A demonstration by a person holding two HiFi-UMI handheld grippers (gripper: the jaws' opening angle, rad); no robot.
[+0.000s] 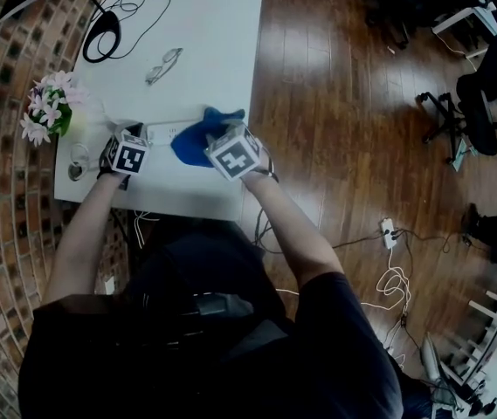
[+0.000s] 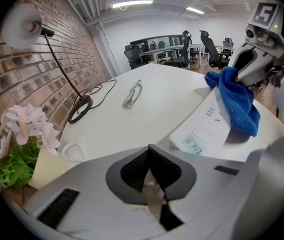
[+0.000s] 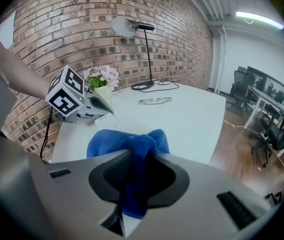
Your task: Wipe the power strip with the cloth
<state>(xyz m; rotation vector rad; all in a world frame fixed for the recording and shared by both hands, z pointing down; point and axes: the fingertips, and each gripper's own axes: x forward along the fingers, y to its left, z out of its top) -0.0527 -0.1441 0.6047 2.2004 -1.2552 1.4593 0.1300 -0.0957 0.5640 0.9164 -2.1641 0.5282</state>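
A white table [image 1: 213,51] stands with its left edge against a red brick wall, on a floor of dark wooden boards. Beyond the table's far edge the room opens into an office with white walls, strip lights on the ceiling, and rows of desks and black chairs. Loose cables lie on the floor to the right of the table.

At the far left corner sits a desk lamp [image 1: 101,37] with a round black base and a coiled black cord. A pair of glasses [image 1: 163,65] lies just beside it, toward the middle of the table. At the left edge stands a pot of pink flowers [image 1: 49,107].

The power strip [image 2: 206,126] is long, white and flat. It lies near the near edge of the table, running roughly along that edge. Its top shows a few short slots, a raised rectangle and a pale label with green print at one end.

The cloth [image 3: 132,146] is bright blue and thick-piled, bunched into folds. It rests on the right-hand part of the power strip and covers it.

The right gripper [image 1: 222,140] is clenched on the cloth, with a fold pinched between its jaws and the rest spilling out in front. The left gripper [image 1: 131,138] is at the left end of the power strip, its jaws pressed together. Whether it touches the strip cannot be told.
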